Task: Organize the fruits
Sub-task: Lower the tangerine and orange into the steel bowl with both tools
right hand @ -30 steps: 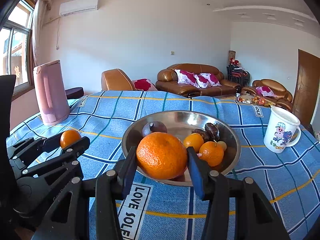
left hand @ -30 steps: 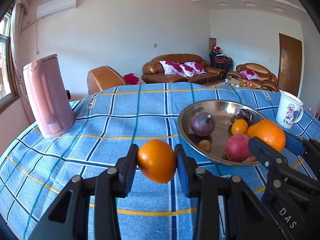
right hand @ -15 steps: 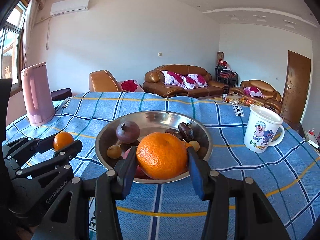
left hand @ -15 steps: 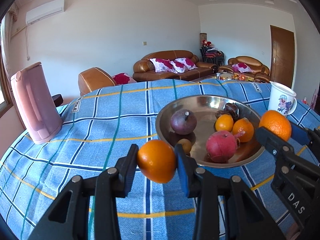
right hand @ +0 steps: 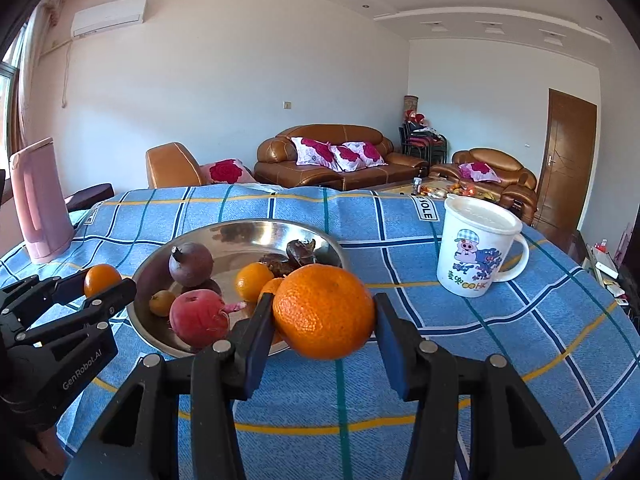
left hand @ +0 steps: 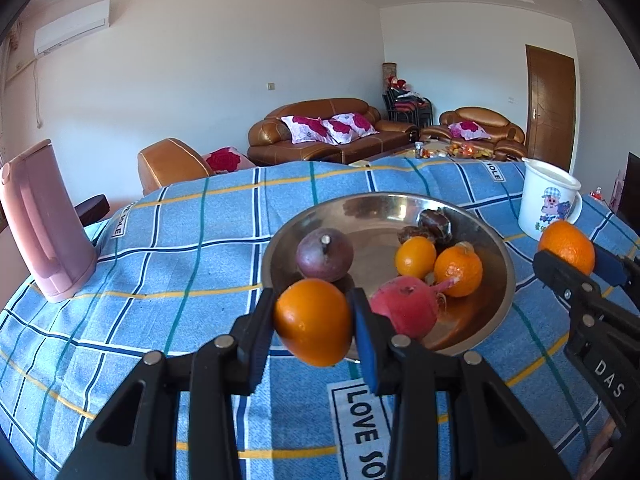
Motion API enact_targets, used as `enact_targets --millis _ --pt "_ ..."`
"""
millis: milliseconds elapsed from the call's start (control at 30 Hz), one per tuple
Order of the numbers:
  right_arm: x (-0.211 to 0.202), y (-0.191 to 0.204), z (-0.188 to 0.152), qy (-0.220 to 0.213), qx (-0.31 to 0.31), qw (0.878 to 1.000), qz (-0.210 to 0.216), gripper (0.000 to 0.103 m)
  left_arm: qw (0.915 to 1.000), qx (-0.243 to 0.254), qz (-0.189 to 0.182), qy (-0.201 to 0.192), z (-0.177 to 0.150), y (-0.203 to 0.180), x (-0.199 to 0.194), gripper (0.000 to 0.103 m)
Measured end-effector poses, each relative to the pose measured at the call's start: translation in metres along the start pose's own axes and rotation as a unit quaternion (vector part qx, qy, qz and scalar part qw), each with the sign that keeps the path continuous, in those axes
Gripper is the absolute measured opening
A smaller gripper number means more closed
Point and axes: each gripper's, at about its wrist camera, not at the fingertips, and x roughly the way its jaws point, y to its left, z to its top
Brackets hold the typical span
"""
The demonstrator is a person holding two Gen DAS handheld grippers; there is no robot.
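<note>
My left gripper [left hand: 314, 322] is shut on a small smooth orange [left hand: 313, 321], held above the tablecloth at the near rim of the steel bowl [left hand: 280, 240]. My right gripper [right hand: 324, 312] is shut on a larger, dimpled orange [right hand: 325, 311], held to the right of the bowl [right hand: 328, 240]. Inside the bowl lie a purple round fruit [left hand: 325, 254], a red fruit [left hand: 404, 306], two small oranges [left hand: 416, 257] and dark dates [left hand: 434, 222]. Each gripper shows in the other's view, the right one [left hand: 570, 250] and the left one [right hand: 102, 280], with its orange.
A pink kettle [left hand: 38, 220] stands at the table's far left. A white cartoon mug [right hand: 476, 246] stands right of the bowl. The blue checked tablecloth [left hand: 160, 240] covers the round table. Brown sofas [right hand: 336, 156] and a door [right hand: 570, 160] are behind.
Both grippers moved sideways to the right along the table with their oranges still held. The bowl and kettle have slid left in both views and the mug has come closer.
</note>
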Motion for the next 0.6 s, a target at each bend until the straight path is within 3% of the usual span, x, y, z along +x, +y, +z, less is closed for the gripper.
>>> enact_targets --millis 300,600 --pt "0.016 -0.016 0.006 0.011 -0.022 0.999 -0.04 0.051 0.9998 0.0 -0.018 0.004 0.017 -0.019 0.014 0.038" --pt "0.046 -0.031 0.017 0.03 -0.008 0.998 -0.053 0.051 0.9992 -0.024 -0.027 0.019 0.035 -0.027 0.038 0.038"
